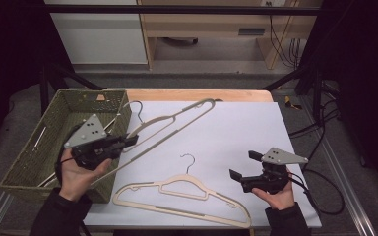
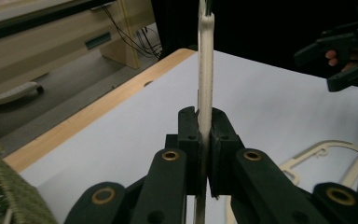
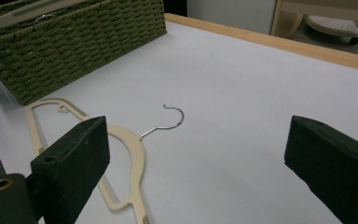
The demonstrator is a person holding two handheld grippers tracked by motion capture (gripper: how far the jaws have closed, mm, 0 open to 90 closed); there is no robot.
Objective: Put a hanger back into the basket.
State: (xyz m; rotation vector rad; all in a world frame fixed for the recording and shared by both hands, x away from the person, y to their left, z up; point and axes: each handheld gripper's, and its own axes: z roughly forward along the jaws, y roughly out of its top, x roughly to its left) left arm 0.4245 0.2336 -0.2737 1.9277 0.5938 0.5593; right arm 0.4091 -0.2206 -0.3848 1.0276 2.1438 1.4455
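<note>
A cream plastic hanger [image 1: 177, 123] with a wire hook is lifted at a slant beside the basket, and my left gripper [image 1: 129, 141] is shut on its bar. In the left gripper view the jaws [image 2: 204, 122] pinch that bar [image 2: 205, 70], which runs straight up between them. A second cream hanger [image 1: 182, 194] lies flat on the white sheet near the front edge. My right gripper [image 1: 244, 165] hovers open just right of it, nothing between its fingers. In the right gripper view this gripper [image 3: 200, 158] spreads wide over the sheet, with the flat hanger [image 3: 130, 154] at its left pad.
A green woven basket [image 1: 34, 147] stands at the table's left; a pale hanger piece [image 3: 42, 11] shows inside it. The white sheet [image 1: 236, 128] covers a wooden tabletop [image 1: 197, 94]. Cables hang off the right side. A wooden cabinet stands beyond the table.
</note>
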